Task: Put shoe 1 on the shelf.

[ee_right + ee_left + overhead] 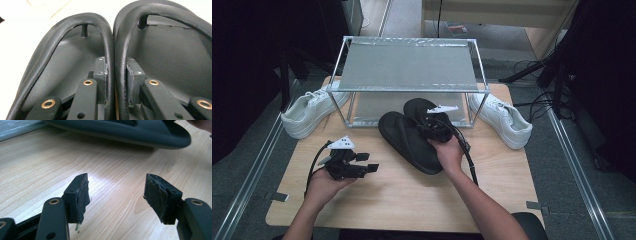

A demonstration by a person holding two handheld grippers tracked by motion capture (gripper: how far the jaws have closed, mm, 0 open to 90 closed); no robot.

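While clamping flip-flops [412, 137], right hand [447, 152] outstretched forward

You get dim, soft overhead light with dark surroundings; glare whitens the table [100, 178] near the left gripper, and the far background washes out behind the sandals [75, 50].

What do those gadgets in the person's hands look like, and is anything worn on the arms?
Each hand holds a black two-jaw gripper: left gripper, right gripper. Each carries a pale grey three-cornered plate on top and trails a black cable. The jaws are black bars with brass-coloured rivets and worn dark pads. The forearms are bare; no sleeves or gloves show.
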